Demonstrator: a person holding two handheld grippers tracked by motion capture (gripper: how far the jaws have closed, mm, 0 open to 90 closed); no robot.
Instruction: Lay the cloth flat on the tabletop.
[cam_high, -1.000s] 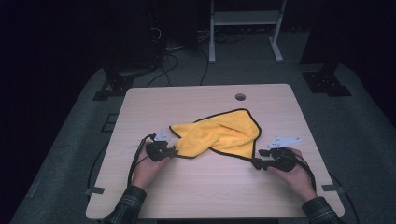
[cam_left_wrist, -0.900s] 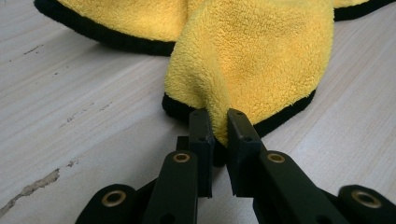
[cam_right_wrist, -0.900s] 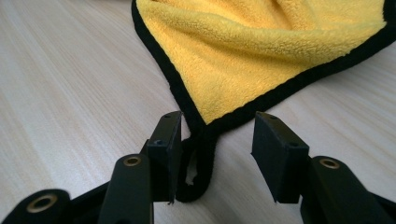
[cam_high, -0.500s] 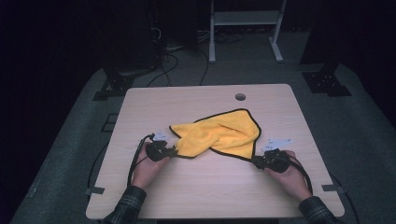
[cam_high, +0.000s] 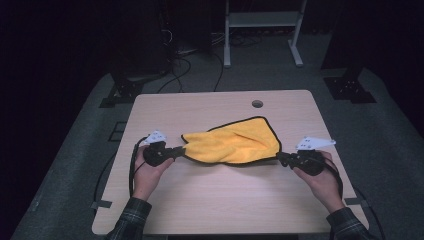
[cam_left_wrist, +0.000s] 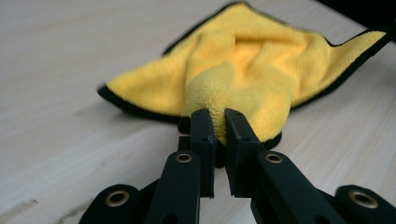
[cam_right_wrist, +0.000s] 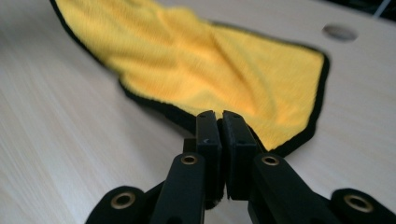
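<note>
high view: a pale wooden worktop (cam_high: 215, 200) is seen, with a yellow cloth (cam_high: 235, 145) edged in black spread at its middle. the cloth's left corner is pinched by the left gripper (cam_high: 179, 150), a fold bunched between its jaws. the right corner is clamped by the right gripper (cam_high: 281, 156), whose jaws have just been closing.

A dim lab: bare table (cam_high: 200, 200), floor cables (cam_high: 195, 65), equipment stands (cam_high: 260, 20).

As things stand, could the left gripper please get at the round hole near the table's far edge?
Probably not yet: the left gripper is shut on the yellow cloth, while the hole lies beyond it.
</note>
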